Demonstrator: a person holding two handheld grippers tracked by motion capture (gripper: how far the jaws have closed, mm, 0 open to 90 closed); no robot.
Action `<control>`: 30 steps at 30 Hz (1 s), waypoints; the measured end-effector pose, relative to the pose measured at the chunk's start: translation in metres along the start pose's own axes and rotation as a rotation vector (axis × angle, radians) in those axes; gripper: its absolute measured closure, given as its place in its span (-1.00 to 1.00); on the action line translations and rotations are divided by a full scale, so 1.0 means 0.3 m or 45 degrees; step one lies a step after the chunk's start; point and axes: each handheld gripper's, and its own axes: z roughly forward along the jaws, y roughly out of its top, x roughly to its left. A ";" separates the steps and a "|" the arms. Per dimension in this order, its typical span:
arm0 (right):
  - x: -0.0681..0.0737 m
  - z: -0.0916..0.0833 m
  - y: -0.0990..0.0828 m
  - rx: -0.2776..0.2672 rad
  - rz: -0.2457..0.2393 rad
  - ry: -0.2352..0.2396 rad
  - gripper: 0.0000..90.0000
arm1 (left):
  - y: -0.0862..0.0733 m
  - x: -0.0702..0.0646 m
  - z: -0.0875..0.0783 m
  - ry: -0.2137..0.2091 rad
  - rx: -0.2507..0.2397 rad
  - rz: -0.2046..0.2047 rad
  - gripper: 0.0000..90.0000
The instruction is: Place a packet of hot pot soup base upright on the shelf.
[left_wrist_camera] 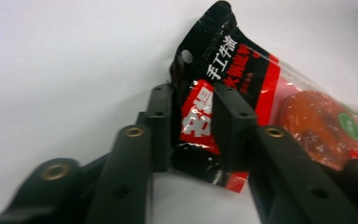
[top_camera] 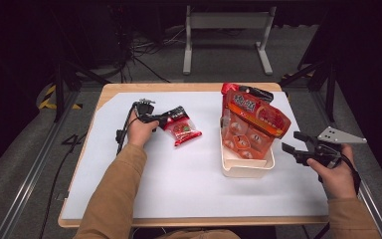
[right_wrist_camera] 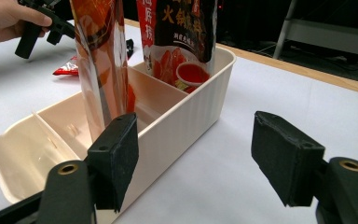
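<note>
We see the left claw [top_camera: 160, 119] clenched on a small packet [top_camera: 181, 128], its jaws pinching the packet's black top edge. In the left gripper view the packet [left_wrist_camera: 242, 112] is flat, glossy plastic: a black header with a round hang hole and white characters, red bands below, and a clear window showing a round orange-red block with a green sticker. The rest of it lies on the white surface [top_camera: 179, 174], left of the tray [top_camera: 243, 169] and well apart from it.

The right claw [top_camera: 294, 142] hovers just right of the tray, jaws wide apart with nothing between them. In the right gripper view the cream tray [right_wrist_camera: 186, 112] has dividers and holds two tall red pouches [right_wrist_camera: 102, 60] standing upright in separate compartments.
</note>
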 end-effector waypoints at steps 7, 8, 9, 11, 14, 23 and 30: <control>-0.002 -0.003 0.000 -0.003 0.003 -0.001 -0.27 | -0.009 0.000 -0.014 -0.001 -0.004 -0.012 0.96; -0.003 -0.003 0.000 -0.003 0.002 -0.001 -0.27 | -0.009 0.000 -0.018 -0.004 -0.006 -0.010 0.97; -0.003 -0.003 0.001 -0.003 0.002 -0.001 -0.27 | -0.010 -0.001 -0.020 -0.007 -0.011 -0.011 0.99; -0.003 -0.003 0.001 -0.004 0.000 -0.001 -0.27 | -0.009 -0.002 -0.032 -0.019 -0.024 -0.010 1.00; -0.004 -0.001 0.002 -0.003 0.000 -0.001 -0.26 | -0.009 -0.004 -0.052 -0.046 -0.056 -0.021 1.00; -0.005 0.004 0.006 -0.004 0.000 0.000 -0.26 | 0.003 -0.038 -0.129 -0.100 -0.145 0.013 1.00; -0.004 0.006 0.008 -0.002 0.006 0.002 -0.23 | 0.015 -0.105 -0.204 -0.148 -0.222 0.078 1.00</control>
